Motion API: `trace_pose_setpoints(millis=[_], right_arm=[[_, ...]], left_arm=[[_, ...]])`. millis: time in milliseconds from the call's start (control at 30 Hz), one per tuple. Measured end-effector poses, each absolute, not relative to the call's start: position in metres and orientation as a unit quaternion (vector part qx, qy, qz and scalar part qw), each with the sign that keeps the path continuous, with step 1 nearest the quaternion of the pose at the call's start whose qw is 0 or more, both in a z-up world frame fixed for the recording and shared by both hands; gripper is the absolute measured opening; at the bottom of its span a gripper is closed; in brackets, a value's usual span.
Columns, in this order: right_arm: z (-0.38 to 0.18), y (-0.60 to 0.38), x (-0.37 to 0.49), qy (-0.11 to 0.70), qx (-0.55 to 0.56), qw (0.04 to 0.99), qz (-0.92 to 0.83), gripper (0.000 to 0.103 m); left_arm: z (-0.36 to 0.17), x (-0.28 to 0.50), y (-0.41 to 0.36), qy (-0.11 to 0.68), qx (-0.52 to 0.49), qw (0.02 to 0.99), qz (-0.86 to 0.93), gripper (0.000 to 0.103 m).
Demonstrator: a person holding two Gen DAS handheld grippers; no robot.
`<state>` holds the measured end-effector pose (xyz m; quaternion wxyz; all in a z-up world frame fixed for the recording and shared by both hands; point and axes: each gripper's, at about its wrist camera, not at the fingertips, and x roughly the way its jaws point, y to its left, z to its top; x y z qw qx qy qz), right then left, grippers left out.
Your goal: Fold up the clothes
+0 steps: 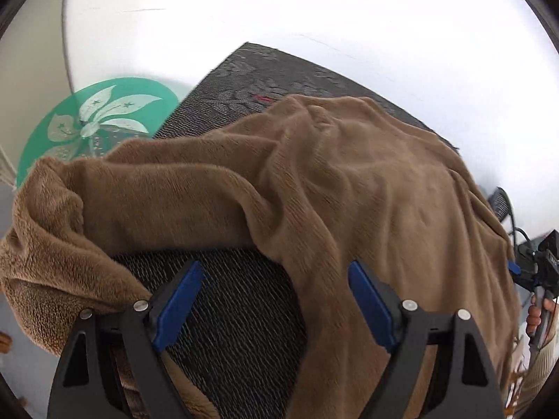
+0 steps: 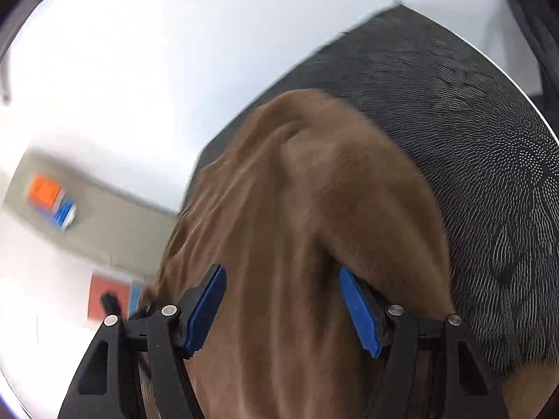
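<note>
A brown fleece garment lies spread and wrinkled over a dark patterned mat on a white table. One sleeve is bunched at the left, off the mat's edge. My left gripper hangs open just above the mat, its right finger over the garment's hem and nothing pinched. My right gripper shows at the garment's right edge, held by a hand. In the right wrist view, which is blurred, my right gripper stands open over the brown cloth, which fills the gap between the pads; the mat lies beyond.
A green round disc with a white flower lies on the table left of the mat. A dark chair back stands at the right. Blurred orange and blue things and a red patch sit off to the left.
</note>
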<state>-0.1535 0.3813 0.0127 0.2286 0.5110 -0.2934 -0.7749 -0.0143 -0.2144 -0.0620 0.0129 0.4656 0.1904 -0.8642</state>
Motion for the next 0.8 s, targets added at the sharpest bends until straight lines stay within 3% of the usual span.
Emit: trace_pose_setpoints(millis=[133,233,300,333,367,433,533,667,800], right_arm=[[-0.007,0.372,-0.184,-0.314,0.530,0.222,-0.756,0.070],[-0.007,0.363,-0.195,-0.294,0.528,0.218,-0.766,0.069],[-0.005,0.362,-0.196,-0.274,0.522,0.206,-0.781,0.057],[-0.003,0.363,-0.197,-0.258,0.518,0.191,-0.793,0.036],[-0.001,0.364,-0.198,-0.241,0.512,0.175,-0.805,0.026],[0.005,0.375,-0.200,-0.216,0.489,0.140,-0.833,0.020],[0.024,0.400,-0.197,-0.167,0.434,0.056,-0.884,0.001],[0.032,0.425,-0.195,-0.158,0.418,0.017,-0.894,0.001],[0.048,0.406,-0.176,-0.147,0.411,0.086,-0.895,0.002]], left_arm=[[-0.065,-0.030,-0.222,0.209,0.468,0.028,-0.858,0.089],[-0.067,-0.045,-0.226,0.233,0.465,0.037,-0.853,0.096],[-0.068,-0.054,-0.229,0.255,0.461,0.045,-0.849,0.103],[-0.068,-0.056,-0.230,0.262,0.459,0.055,-0.847,0.103],[-0.068,-0.059,-0.232,0.272,0.456,0.066,-0.845,0.103],[-0.067,-0.064,-0.236,0.284,0.446,0.081,-0.845,0.103],[-0.067,-0.071,-0.236,0.282,0.435,0.100,-0.849,0.103],[-0.068,-0.079,-0.223,0.237,0.444,0.117,-0.856,0.103],[-0.064,-0.073,-0.218,0.218,0.447,0.098,-0.862,0.103]])
